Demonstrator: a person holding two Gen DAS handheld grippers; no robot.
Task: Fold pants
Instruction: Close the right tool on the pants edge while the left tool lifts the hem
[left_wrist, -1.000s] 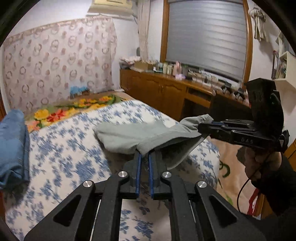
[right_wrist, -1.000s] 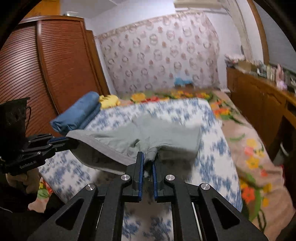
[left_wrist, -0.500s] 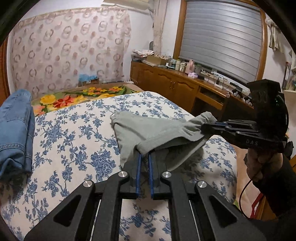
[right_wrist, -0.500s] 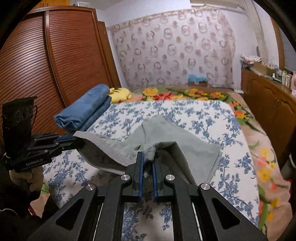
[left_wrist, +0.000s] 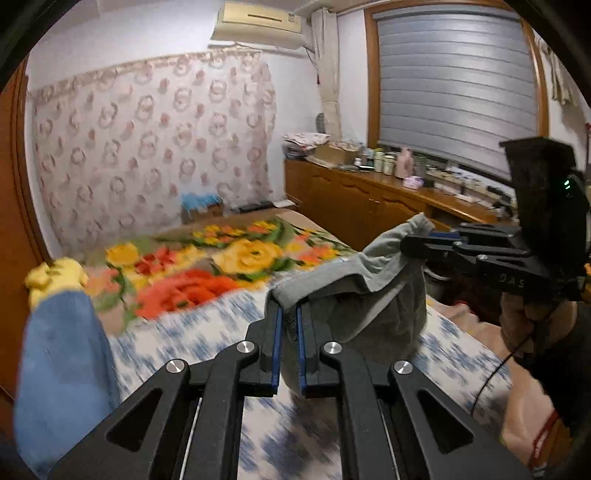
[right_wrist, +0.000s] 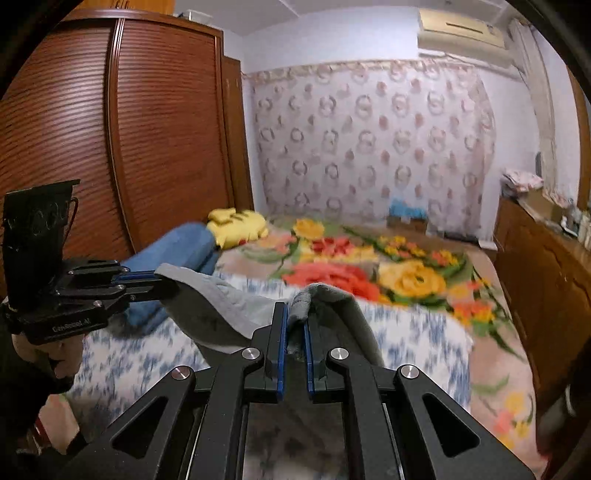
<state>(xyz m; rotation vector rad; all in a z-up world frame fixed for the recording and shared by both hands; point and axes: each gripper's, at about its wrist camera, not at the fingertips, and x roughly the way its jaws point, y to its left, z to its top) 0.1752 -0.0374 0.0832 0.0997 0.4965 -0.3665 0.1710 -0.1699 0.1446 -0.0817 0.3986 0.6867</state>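
The grey pants hang between my two grippers above the bed. My left gripper is shut on one corner of the pants; it also shows at the left of the right wrist view. My right gripper is shut on another corner of the grey pants; it shows at the right of the left wrist view. The cloth sags in a loop between them, lifted off the blue-flowered bedsheet.
Folded blue jeans lie at the bed's left side, also in the right wrist view, with a yellow plush toy beyond. A flowered blanket covers the far bed. A wooden cabinet runs along the right, a wardrobe along the left.
Both grippers have lifted the pants up off the bed and swung toward the far end; the cloth that lay spread on the sheet now hangs bunched between them.
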